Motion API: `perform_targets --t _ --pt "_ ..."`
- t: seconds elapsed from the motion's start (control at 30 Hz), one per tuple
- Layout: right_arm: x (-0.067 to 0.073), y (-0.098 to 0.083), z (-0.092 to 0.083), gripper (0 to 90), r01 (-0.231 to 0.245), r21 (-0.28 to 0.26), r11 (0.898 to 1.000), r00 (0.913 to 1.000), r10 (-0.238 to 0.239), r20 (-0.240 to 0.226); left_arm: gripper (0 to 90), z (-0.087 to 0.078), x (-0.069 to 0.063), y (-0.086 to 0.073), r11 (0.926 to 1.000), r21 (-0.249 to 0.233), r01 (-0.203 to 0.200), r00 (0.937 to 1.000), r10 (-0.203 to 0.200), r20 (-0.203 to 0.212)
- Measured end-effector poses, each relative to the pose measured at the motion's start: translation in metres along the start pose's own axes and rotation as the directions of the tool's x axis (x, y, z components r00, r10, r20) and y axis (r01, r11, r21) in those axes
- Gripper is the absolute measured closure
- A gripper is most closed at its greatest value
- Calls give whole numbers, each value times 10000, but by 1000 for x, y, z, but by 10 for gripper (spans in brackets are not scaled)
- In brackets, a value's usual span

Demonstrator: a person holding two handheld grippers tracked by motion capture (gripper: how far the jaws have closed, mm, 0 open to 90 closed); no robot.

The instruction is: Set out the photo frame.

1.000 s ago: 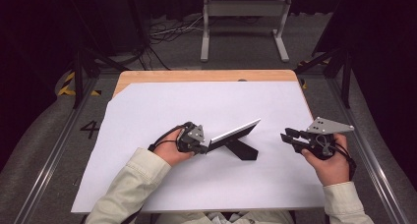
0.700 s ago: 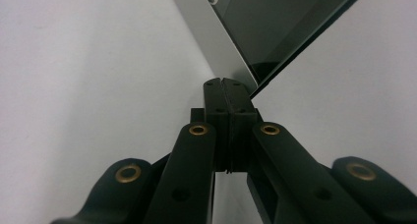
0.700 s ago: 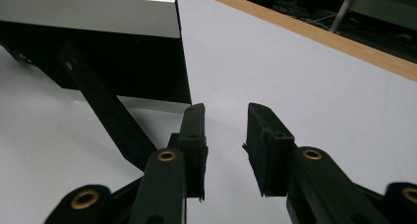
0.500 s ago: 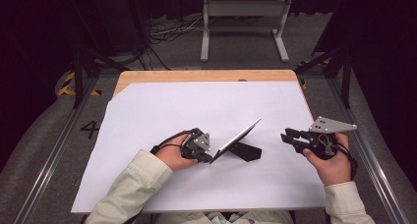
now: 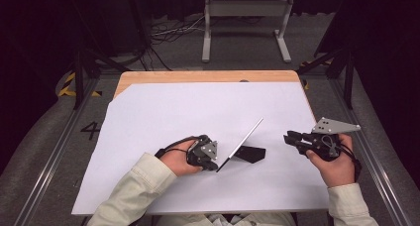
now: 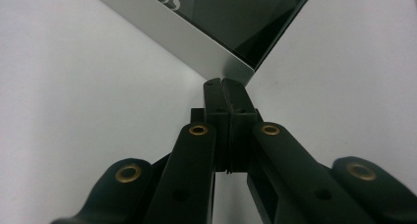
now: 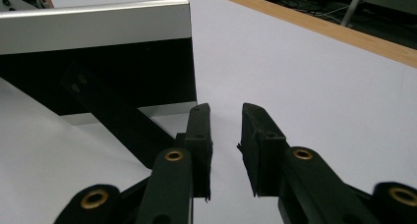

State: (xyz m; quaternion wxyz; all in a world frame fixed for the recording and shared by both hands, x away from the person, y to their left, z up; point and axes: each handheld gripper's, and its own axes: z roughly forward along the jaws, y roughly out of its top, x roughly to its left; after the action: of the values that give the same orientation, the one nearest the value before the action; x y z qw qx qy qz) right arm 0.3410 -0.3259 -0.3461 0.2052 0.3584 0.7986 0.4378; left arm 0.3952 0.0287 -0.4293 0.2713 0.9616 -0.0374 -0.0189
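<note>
A: What is the left gripper holding?

B: Its jaws are pressed together on the low corner of a thin, flat panel with a silver metal edge and a dark glossy face. The panel stands tilted on the smooth white sheet, near the table's middle, over a black matte support.

A: And the right gripper?

B: It is just beside the panel, not touching. Its jaws have just been closing, with a gap and nothing between.
</note>
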Motion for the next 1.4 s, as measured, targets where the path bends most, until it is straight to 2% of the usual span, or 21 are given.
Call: perform_targets --t 0.2,0.47,0.53,0.63,0.7,0.97,1.17,1.4 --pt "-1 0 -1 743 -2 24 10000 10000 2 1 900 4 -6 7 9999 41 -163 9998 162 142" --pt "-1 0 -3 743 -49 -4 10000 10000 49 42 900 10 -14 18 9982 73 -599 9971 594 479" --pt "-2 0 -4 742 -55 -31 10000 10000 55 35 900 13 -16 21 9978 -19 -656 9950 655 752" --pt "-2 0 -4 740 -79 -48 10000 10000 79 29 900 16 -18 25 9971 -77 -754 9933 758 869" --pt "-2 1 -5 740 -84 -53 10000 9999 84 62 900 20 -21 28 9968 -215 -772 9907 791 1109" --pt "-3 1 -8 739 -95 -126 9999 9999 96 101 900 30 -24 41 9947 -601 -836 9904 896 1053" --pt "-3 0 -11 736 -112 -191 9998 9998 115 151 900 33 -25 47 9946 -678 -790 9911 857 1023" --pt "-5 -6 -21 734 -341 -230 9992 9986 350 408 900 41 -25 60 9916 -846 -980 9878 1073 1127"
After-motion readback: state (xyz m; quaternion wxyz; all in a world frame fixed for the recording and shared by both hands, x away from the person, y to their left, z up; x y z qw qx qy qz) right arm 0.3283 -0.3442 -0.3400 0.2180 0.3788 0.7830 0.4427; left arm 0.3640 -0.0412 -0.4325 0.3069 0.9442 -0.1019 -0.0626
